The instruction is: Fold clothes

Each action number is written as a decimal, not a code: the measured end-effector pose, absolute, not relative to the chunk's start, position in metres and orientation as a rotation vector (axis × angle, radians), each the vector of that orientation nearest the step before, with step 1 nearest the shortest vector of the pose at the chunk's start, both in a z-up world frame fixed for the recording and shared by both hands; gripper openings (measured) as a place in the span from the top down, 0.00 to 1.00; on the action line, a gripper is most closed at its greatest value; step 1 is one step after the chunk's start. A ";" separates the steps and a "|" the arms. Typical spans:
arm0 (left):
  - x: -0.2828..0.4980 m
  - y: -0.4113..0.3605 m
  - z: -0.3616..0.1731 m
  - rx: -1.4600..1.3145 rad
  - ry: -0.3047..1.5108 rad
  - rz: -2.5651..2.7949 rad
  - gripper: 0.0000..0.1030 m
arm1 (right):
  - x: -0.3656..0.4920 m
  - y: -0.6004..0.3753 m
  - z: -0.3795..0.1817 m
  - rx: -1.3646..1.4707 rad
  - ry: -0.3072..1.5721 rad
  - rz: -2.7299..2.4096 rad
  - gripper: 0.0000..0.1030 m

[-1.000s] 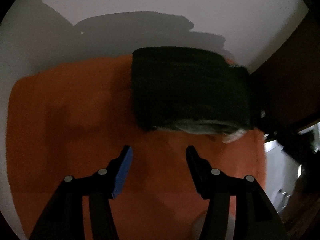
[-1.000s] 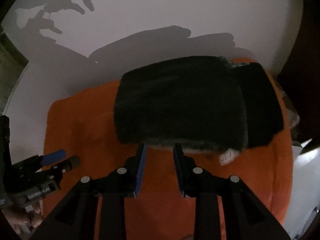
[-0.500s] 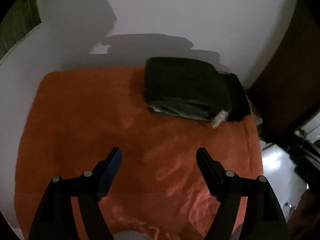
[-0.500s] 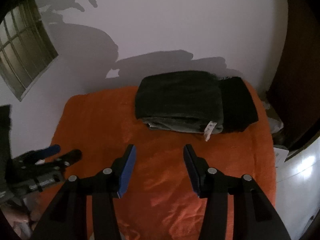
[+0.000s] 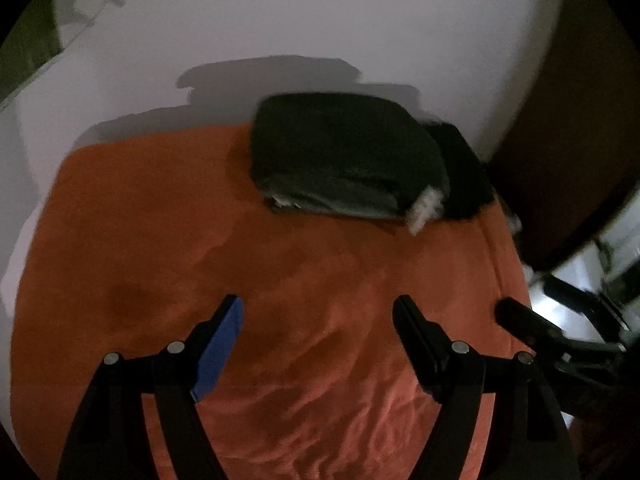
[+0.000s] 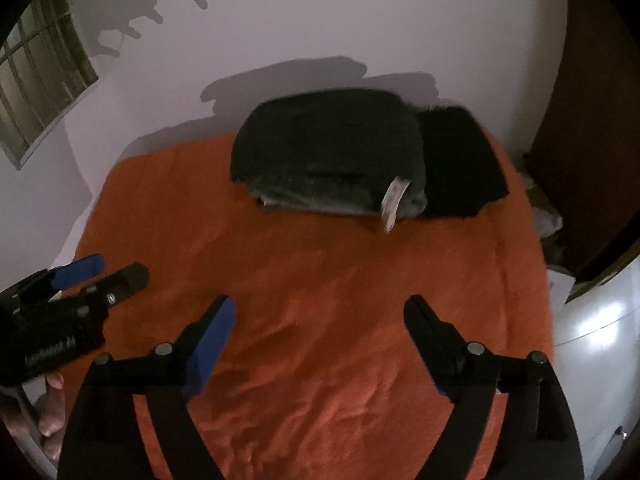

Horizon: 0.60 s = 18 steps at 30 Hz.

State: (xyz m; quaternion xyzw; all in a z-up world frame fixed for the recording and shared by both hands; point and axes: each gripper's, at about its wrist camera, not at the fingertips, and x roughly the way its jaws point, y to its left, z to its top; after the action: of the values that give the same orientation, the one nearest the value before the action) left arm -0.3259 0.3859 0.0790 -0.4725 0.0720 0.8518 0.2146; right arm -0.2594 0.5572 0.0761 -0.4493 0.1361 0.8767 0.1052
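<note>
A folded dark garment [image 5: 344, 164] [image 6: 328, 160] with a white tag [image 6: 394, 200] lies at the far end of the orange blanket [image 5: 280, 280] [image 6: 300, 280], resting partly on a second folded black garment [image 5: 460, 172] [image 6: 460, 164]. My left gripper [image 5: 318, 312] hangs open over bare blanket, well short of the pile, nothing between its fingers. My right gripper [image 6: 320, 312] also hovers over bare blanket, its jaws opening wide and empty. In the right wrist view the left gripper [image 6: 100, 272] shows at the left edge, held by a hand [image 6: 48, 408].
A pale wall [image 5: 320, 20] stands behind the blanket. Dark wooden furniture [image 5: 568, 120] rises at the right. A window [image 6: 36, 92] sits at the upper left. Pale objects [image 6: 592, 340] lie beyond the blanket's right edge. The right gripper's tip [image 5: 532, 328] appears at the right.
Both grippers have pulled back from the folded pile, which now looks smaller and farther. The right gripper's jaws spread from narrow to wide; the left gripper's widened a little.
</note>
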 end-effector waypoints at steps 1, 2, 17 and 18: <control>-0.314 0.380 0.068 -1.311 0.217 2.363 0.24 | -0.254 0.552 0.067 -1.312 0.385 2.588 0.14; -0.303 0.372 0.058 -1.324 0.246 2.367 0.24 | -0.246 0.548 0.058 -1.290 0.392 2.581 0.13; -0.266 0.303 -0.004 -1.454 0.243 2.503 0.24 | -0.198 0.470 -0.010 -1.301 0.405 2.590 0.09; -0.264 0.306 -0.003 -1.445 0.265 2.504 0.24 | -0.196 0.471 -0.012 -1.306 0.421 2.588 0.09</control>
State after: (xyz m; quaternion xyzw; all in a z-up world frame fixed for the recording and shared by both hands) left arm -0.2640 0.3058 -0.0029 -0.4942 0.0907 0.8564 0.1188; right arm -0.1963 0.4709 -0.0116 -0.4434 0.1429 0.8785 0.1058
